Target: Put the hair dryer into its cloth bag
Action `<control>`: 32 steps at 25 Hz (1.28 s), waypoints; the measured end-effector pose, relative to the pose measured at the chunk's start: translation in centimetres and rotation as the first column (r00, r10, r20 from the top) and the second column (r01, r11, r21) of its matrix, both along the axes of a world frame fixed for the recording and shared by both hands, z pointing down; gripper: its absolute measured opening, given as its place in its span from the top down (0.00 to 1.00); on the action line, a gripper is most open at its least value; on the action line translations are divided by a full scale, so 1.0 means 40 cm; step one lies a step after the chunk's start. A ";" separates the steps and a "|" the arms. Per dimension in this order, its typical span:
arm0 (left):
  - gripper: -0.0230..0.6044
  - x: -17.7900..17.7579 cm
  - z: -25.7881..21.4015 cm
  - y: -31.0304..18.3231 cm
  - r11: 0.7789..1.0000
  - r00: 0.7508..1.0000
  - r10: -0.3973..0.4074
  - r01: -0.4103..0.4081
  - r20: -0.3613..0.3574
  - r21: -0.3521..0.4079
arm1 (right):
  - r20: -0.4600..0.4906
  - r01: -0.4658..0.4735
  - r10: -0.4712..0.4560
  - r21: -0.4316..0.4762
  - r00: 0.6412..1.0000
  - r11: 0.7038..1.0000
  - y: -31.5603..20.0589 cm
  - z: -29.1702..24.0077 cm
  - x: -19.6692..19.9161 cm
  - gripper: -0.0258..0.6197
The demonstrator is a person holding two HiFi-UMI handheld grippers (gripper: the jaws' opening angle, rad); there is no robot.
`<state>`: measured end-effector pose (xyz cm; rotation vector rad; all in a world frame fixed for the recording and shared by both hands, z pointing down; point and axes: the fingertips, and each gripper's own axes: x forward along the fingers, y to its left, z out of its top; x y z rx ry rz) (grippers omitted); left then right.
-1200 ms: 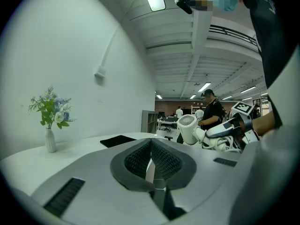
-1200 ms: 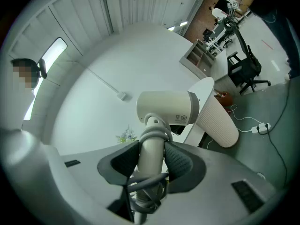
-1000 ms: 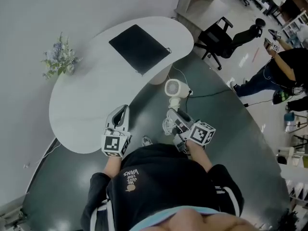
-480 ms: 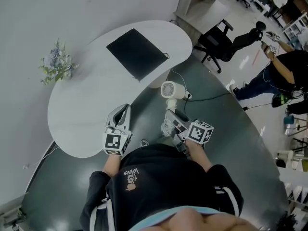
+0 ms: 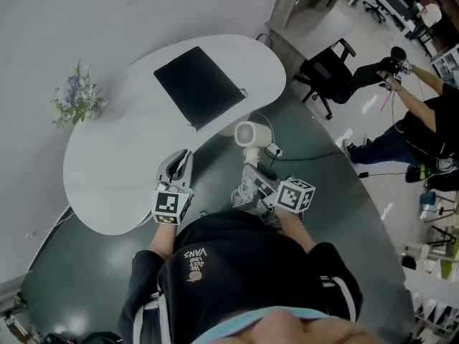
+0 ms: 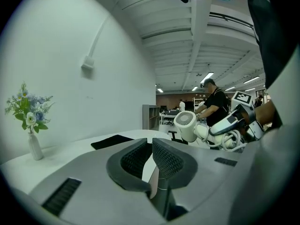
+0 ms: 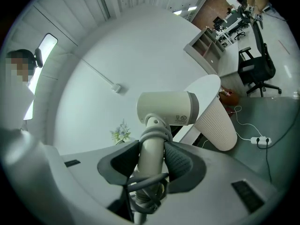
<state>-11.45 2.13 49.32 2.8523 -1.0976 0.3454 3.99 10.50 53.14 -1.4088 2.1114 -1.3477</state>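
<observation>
A white hair dryer (image 5: 249, 136) (image 7: 164, 109) with its cord wound round the handle is held by that handle in my right gripper (image 5: 252, 174) (image 7: 151, 159), over the dark floor near the table's edge. In the left gripper view the hair dryer (image 6: 186, 125) shows at the right. The black cloth bag (image 5: 198, 85) (image 6: 111, 141) lies flat on the white table (image 5: 107, 170). My left gripper (image 5: 181, 163) (image 6: 151, 153) is shut with nothing between its jaws, above the table's near edge.
A vase of flowers (image 5: 74, 97) (image 6: 29, 118) stands at the table's left. A ribbed white table leg (image 7: 215, 123) rises below the top. A power strip and cable (image 5: 276, 151) lie on the floor. A black office chair (image 5: 331, 69) and other people (image 5: 423, 127) are at the right.
Both grippers have moved toward the table, the right one carrying the hair dryer along. The table and bag now sit closer in the head view.
</observation>
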 end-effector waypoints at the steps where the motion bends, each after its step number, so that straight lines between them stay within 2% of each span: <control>1: 0.93 0.017 0.004 -0.006 1.000 1.000 -0.008 0.009 0.008 -0.001 | -0.004 0.015 -0.015 -0.001 1.000 1.000 -0.007 0.001 0.019 0.67; 6: 0.91 0.097 0.029 -0.039 0.999 0.998 -0.044 0.044 0.051 -0.002 | -0.034 0.100 -0.101 -0.011 0.994 0.995 -0.047 0.017 0.102 0.67; 10: 0.86 0.148 0.055 -0.067 0.998 0.994 -0.067 0.067 0.091 0.002 | -0.045 0.160 -0.161 -0.021 0.986 0.987 -0.080 0.040 0.148 0.67; 16: 0.79 0.195 0.110 -0.096 0.997 0.984 -0.076 0.078 0.159 -0.005 | -0.053 0.224 -0.225 -0.036 0.973 0.974 -0.111 0.076 0.192 0.67; 19: 0.76 0.206 0.139 -0.108 0.998 0.974 -0.056 0.060 0.220 -0.009 | -0.042 0.233 -0.234 -0.040 0.971 0.972 -0.117 0.085 0.200 0.67; 24: 0.71 0.220 0.191 -0.152 1.000 0.934 0.006 -0.008 0.358 0.003 | -0.048 0.239 -0.242 -0.051 0.969 0.970 -0.132 0.108 0.207 0.67; 28: 0.69 0.237 0.247 -0.191 0.997 0.880 0.069 -0.069 0.469 -0.018 | -0.063 0.222 -0.226 -0.062 0.972 0.973 -0.146 0.124 0.219 0.67; 32: 0.68 0.266 0.289 -0.230 0.988 0.828 0.144 -0.153 0.543 -0.029 | -0.073 0.191 -0.195 -0.068 0.978 0.979 -0.172 0.132 0.229 0.67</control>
